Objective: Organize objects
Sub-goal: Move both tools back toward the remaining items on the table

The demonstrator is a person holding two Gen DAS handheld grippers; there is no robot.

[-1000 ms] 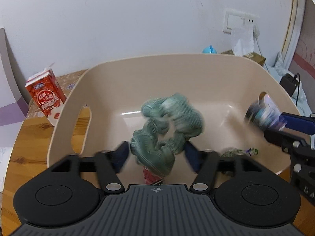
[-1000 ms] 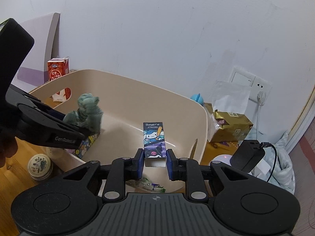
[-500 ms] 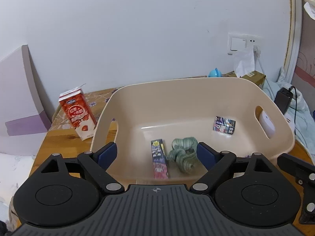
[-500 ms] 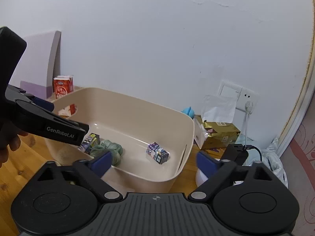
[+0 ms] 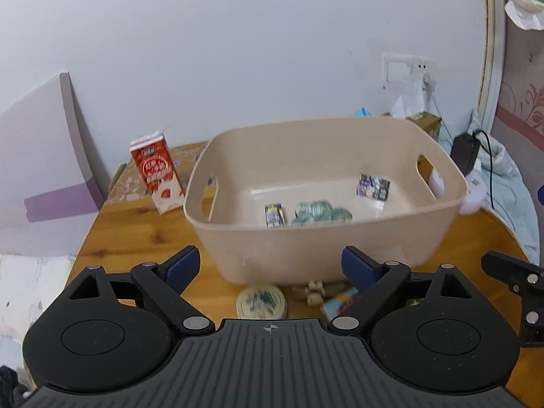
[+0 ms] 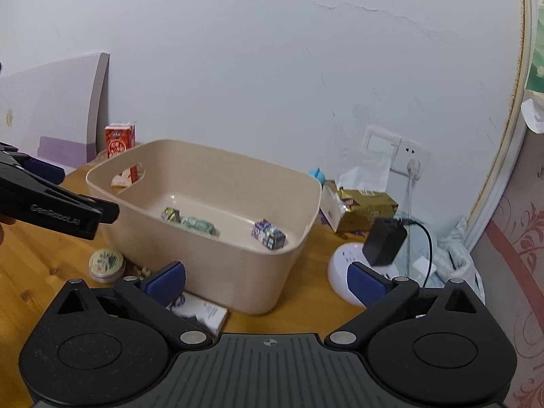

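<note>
A beige plastic basket (image 5: 306, 248) (image 6: 238, 272) stands on the wooden table. Inside it lie a green scrunchie (image 5: 319, 212) (image 6: 199, 226), a small purple cartoon box (image 5: 372, 187) (image 6: 268, 233) and a narrow printed box (image 5: 274, 215) (image 6: 171, 215). My left gripper (image 5: 270, 265) is open and empty in front of the basket. My right gripper (image 6: 267, 280) is open and empty at the basket's near right corner. In front of the basket lie a round tin (image 5: 261, 301) (image 6: 106, 261), a small beige figure (image 5: 314, 294) and a flat white box (image 6: 204, 312).
A red milk carton (image 5: 156, 171) (image 6: 119, 144) stands left of the basket. A gold packet (image 6: 363, 209), a black charger (image 6: 386, 241) on a white power hub (image 6: 343, 273) and a wall socket (image 6: 394, 146) are to the right. A purple board (image 5: 40, 176) leans at left.
Both grippers opened, dropping the scrunchie and the purple box into the basket, then pulled back and away from it. Both objects now lie on the basket's floor.
</note>
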